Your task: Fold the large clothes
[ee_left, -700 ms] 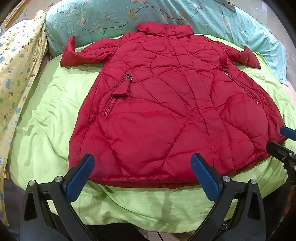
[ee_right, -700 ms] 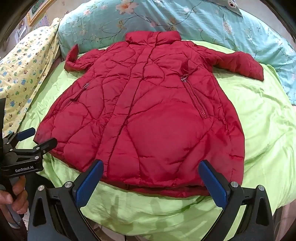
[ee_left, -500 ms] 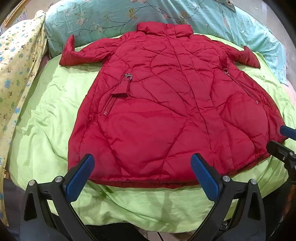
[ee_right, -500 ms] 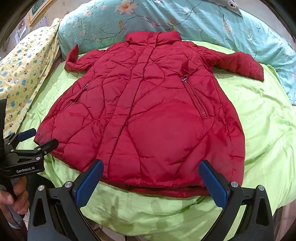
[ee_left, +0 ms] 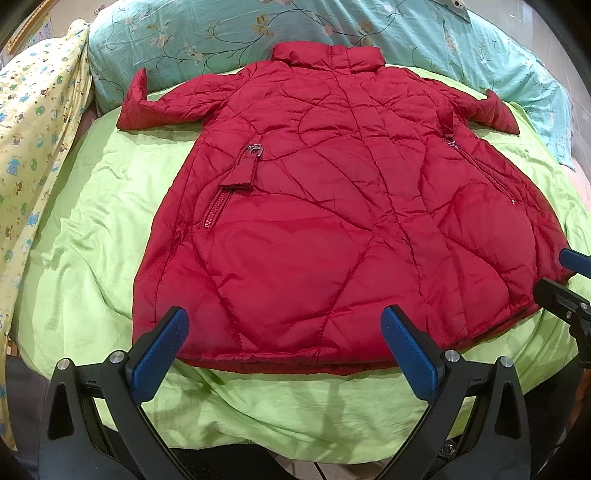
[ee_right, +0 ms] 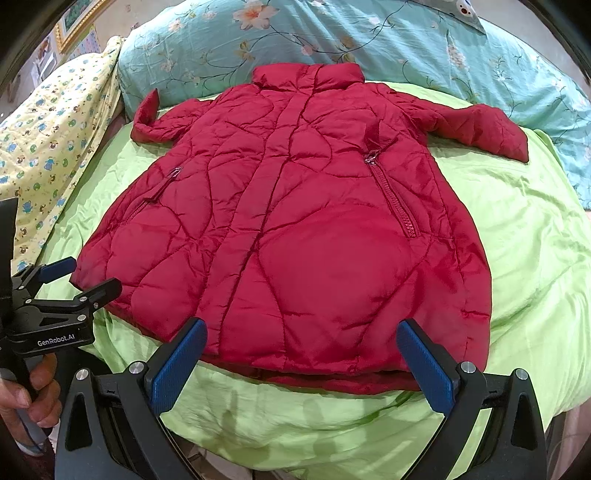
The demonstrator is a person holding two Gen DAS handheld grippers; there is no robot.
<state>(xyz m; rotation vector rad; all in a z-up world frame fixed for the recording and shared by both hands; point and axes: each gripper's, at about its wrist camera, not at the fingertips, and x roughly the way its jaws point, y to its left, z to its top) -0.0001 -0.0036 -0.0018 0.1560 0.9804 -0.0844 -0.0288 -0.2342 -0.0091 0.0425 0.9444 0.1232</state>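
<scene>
A red quilted coat (ee_left: 332,229) lies flat and spread out on a green sheet (ee_left: 92,240), collar at the far side, both sleeves out to the sides, hem nearest me. It also shows in the right wrist view (ee_right: 303,240). My left gripper (ee_left: 284,350) is open and empty, hovering just short of the hem's left half. My right gripper (ee_right: 303,363) is open and empty, just short of the hem's right half. Each gripper shows at the edge of the other's view: the right one (ee_left: 569,280) and the left one (ee_right: 74,280), also open.
A teal floral quilt (ee_left: 221,33) lies behind the collar. A yellow patterned blanket (ee_left: 33,122) is bunched along the left. The green sheet (ee_right: 535,240) extends right of the coat. The bed's near edge runs just below the grippers.
Both grippers have shifted very slightly; the coat has not moved and both grippers stay open.
</scene>
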